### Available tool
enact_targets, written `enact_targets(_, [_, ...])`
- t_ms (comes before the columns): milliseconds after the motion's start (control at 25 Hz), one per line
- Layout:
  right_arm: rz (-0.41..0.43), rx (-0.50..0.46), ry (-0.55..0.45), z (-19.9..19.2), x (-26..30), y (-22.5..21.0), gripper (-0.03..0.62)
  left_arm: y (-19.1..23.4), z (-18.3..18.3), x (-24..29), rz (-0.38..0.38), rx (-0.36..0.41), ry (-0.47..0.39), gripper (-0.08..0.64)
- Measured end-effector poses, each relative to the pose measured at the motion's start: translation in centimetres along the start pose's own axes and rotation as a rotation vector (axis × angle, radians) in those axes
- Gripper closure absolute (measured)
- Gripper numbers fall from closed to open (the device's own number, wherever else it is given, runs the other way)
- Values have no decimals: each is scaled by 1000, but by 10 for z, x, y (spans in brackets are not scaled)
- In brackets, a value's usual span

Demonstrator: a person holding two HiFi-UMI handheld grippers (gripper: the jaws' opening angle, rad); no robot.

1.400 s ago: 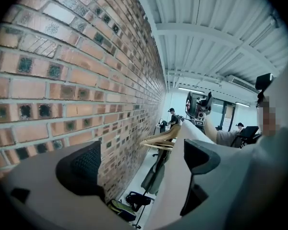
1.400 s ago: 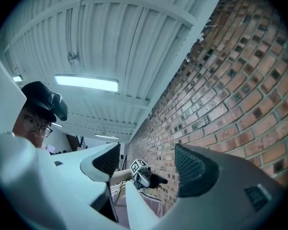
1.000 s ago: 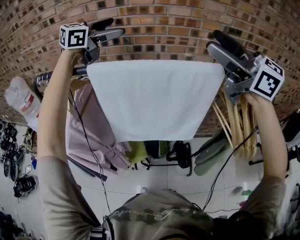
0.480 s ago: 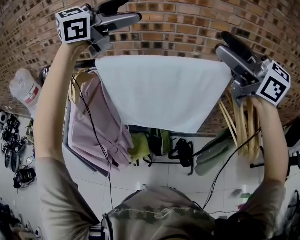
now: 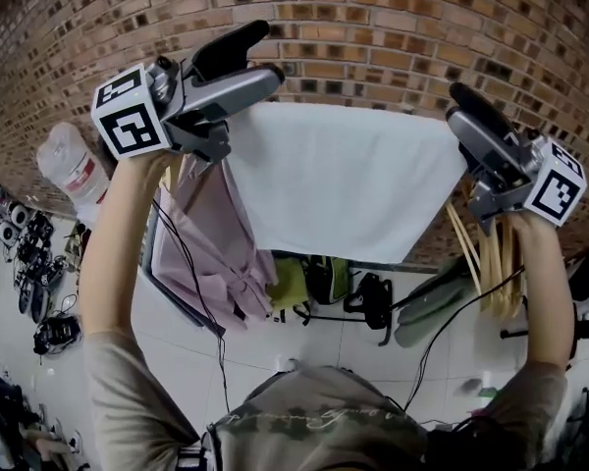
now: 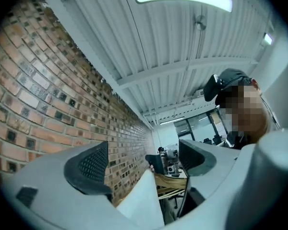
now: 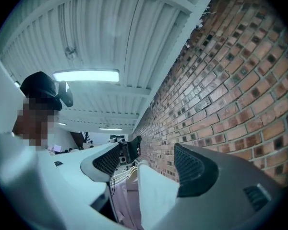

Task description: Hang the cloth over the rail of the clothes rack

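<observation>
A white cloth (image 5: 348, 180) hangs folded over the rack's rail, which it hides, in front of the brick wall. My left gripper (image 5: 260, 52) is raised beside the cloth's upper left corner, apart from it. Its jaws have just been closing a little but still stand open, and nothing sits between the pads (image 6: 89, 164). In the left gripper view the cloth's top edge (image 6: 141, 202) runs away low beyond the left gripper (image 6: 144, 159). My right gripper (image 5: 463, 106) is at the cloth's upper right corner. In the right gripper view the cloth (image 7: 156, 195) lies low between the open jaws of the right gripper (image 7: 146, 164), untouched by the pads.
A pink garment (image 5: 216, 243) hangs left of the cloth and wooden hangers (image 5: 486, 253) hang to its right. The brick wall (image 5: 373, 37) stands close behind. Bags (image 5: 324, 283) and cables lie on the floor below. A white bundle (image 5: 69, 170) sits at far left.
The left gripper has come off the cloth's left corner, moving up and toward the camera. The right gripper has barely shifted. The cloth stays draped.
</observation>
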State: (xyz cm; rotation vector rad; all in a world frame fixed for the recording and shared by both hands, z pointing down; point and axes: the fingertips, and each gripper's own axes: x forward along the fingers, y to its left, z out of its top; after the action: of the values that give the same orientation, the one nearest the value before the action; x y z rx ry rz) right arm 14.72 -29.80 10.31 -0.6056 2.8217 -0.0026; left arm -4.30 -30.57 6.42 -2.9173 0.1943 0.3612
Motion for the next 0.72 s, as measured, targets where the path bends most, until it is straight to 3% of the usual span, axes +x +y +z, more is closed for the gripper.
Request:
enact_targets(120, [18, 9, 3, -13, -6, 11, 230, -29, -18, -9, -19, 10, 31, 80])
enact_targets(280, [52, 9, 52, -37, -13, 24, 230, -55, -39, -23, -28, -45, 3, 243])
enact_targets(360, [68, 17, 57, -45, -17, 30, 230, -67, -44, -30, -50, -64, -30, 260])
enact_targets(480, [79, 27, 34, -54, -26, 39, 230, -77, -61, -44, -39, -69, -6, 391])
enact_targets(520, [79, 29, 27, -57, -30, 41, 230, -78, -69, -49, -22, -76, 12, 513])
enact_targets(560, [79, 32, 21, -59, -34, 43, 230, -78, -78, -54, -3, -85, 32, 555])
enact_targets(720, [65, 43, 11, -73, -54, 45, 230, -78, -113, -74, 44, -91, 100, 555])
